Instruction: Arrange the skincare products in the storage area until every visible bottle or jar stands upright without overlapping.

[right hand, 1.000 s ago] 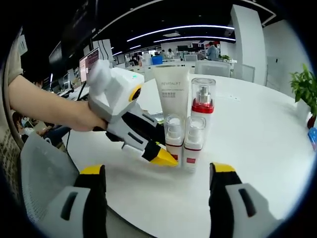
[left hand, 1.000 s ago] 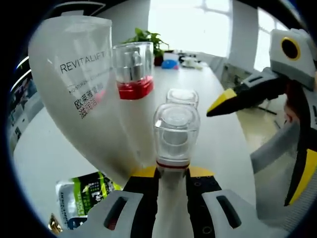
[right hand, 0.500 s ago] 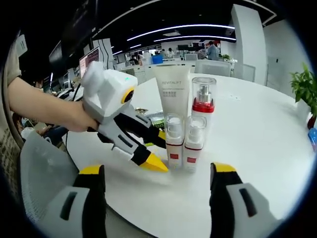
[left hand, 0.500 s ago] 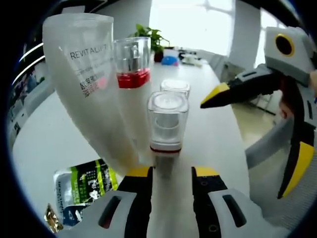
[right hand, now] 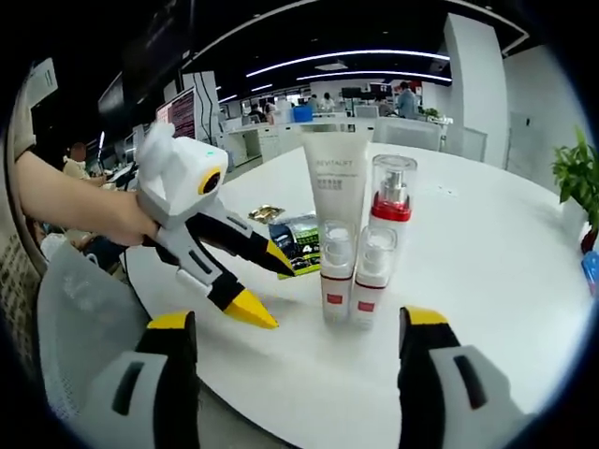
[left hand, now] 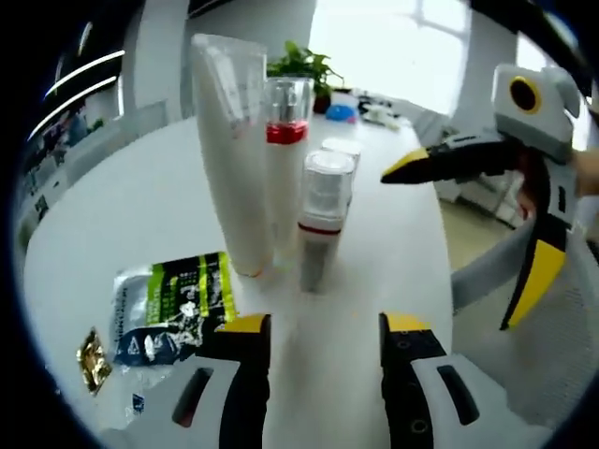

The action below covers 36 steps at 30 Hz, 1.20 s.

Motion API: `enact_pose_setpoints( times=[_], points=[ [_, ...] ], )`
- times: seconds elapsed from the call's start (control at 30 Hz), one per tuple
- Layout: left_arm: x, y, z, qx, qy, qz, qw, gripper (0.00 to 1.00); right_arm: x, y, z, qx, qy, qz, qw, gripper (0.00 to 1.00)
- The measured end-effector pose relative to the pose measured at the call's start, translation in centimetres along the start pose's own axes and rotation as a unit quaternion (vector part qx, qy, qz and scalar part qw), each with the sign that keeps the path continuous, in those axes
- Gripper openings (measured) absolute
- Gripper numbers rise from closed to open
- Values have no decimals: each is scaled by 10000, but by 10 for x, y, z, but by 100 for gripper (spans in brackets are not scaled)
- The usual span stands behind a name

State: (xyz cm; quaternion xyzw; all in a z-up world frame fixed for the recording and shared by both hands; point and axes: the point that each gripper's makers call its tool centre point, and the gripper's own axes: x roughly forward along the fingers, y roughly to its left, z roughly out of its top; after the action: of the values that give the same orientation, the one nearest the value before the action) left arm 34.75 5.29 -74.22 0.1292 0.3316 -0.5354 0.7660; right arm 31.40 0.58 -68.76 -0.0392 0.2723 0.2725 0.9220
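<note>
Skincare bottles upright in a tight cluster on the round white surface (right hand: 487,281).
White tube (right hand: 336,187), red-collared clear-capped pump bottle (right hand: 390,201) and two small clear-capped bottles (right hand: 335,271) (right hand: 372,276) stand together; green sachet (left hand: 173,309) lies at their 9 o'clock. Left gripper (right hand: 255,288) and right gripper (right hand: 295,337) both gape, holding nothing.

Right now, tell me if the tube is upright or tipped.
Upright. The tube stands on its cap end on the table, wide crimped end up, behind the small bottles; the left gripper view shows it vertical too.
</note>
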Motion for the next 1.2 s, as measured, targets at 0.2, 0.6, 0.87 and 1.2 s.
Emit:
enact_pose_setpoints(
  times=[0.2, 0.6, 0.87, 1.2],
  points=[
    [-15, 0, -4, -230, -70, 126, 9996, 50, -3, 2, 2, -29, -34, 11, 10000, 90],
    [-49, -6, -22, -825, -124, 479, 9954, 66, -12, 8, 5, -124, -139, 43, 9998, 91],
    [-74, -7, -45, -1236, -101, 795, 9891, 71, -18, 12, 10, -138, -221, 72, 9996, 91],
    [-103, -4, -66, -1607, -265, 1245, 9788, 82, -23, 20, 13, -174, -263, 157, 9994, 91]
  ],
)
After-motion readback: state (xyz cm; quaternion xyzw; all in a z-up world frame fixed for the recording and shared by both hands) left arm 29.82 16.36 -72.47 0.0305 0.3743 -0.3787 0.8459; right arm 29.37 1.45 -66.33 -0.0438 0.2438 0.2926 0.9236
